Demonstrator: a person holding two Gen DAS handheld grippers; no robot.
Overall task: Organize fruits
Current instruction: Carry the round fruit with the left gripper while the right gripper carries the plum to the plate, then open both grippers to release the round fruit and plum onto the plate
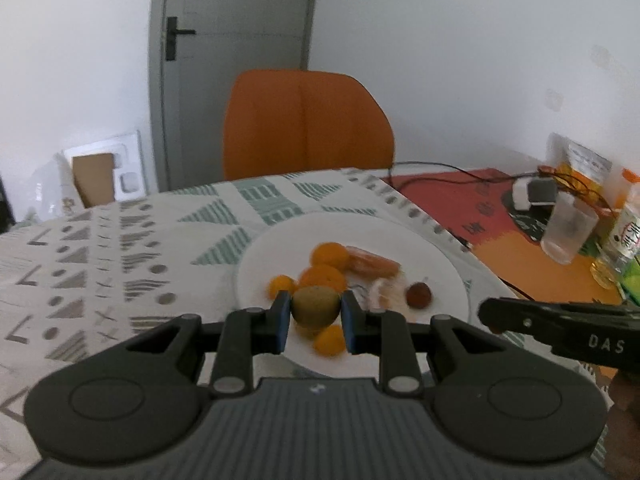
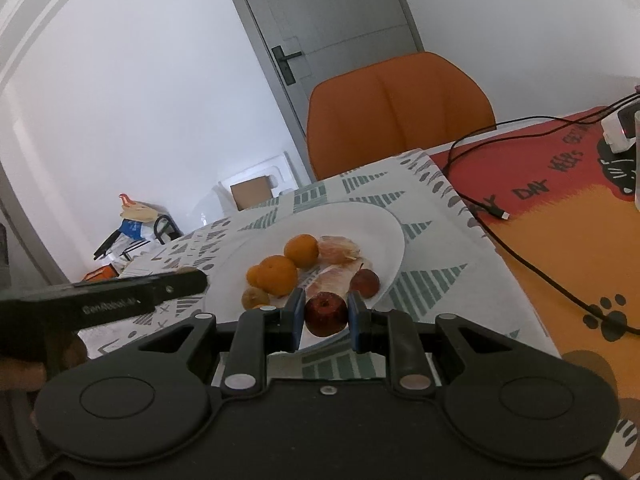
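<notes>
Left tool [image 1: 313,322]: blue pads pinching a greenish-brown kiwi [image 1: 315,306], held over the near rim of the white plate [image 1: 444,276]. Right tool [image 2: 323,320]: pads pinching a dark red apple [image 2: 326,313], also over the plate's near edge. Plate, on the patterned cloth [image 1: 120,264] covering the surface: several oranges [image 1: 330,255] clustered at left, peeled pale segments [image 2: 338,250] at far right, one small dark red fruit [image 1: 419,295] at right. Right of the cloth: red and orange mat [image 2: 560,248] with black cable [image 2: 532,268]; clear cup [image 1: 568,232]. Far side: orange chair [image 1: 306,124], grey door [image 1: 236,40].
</notes>
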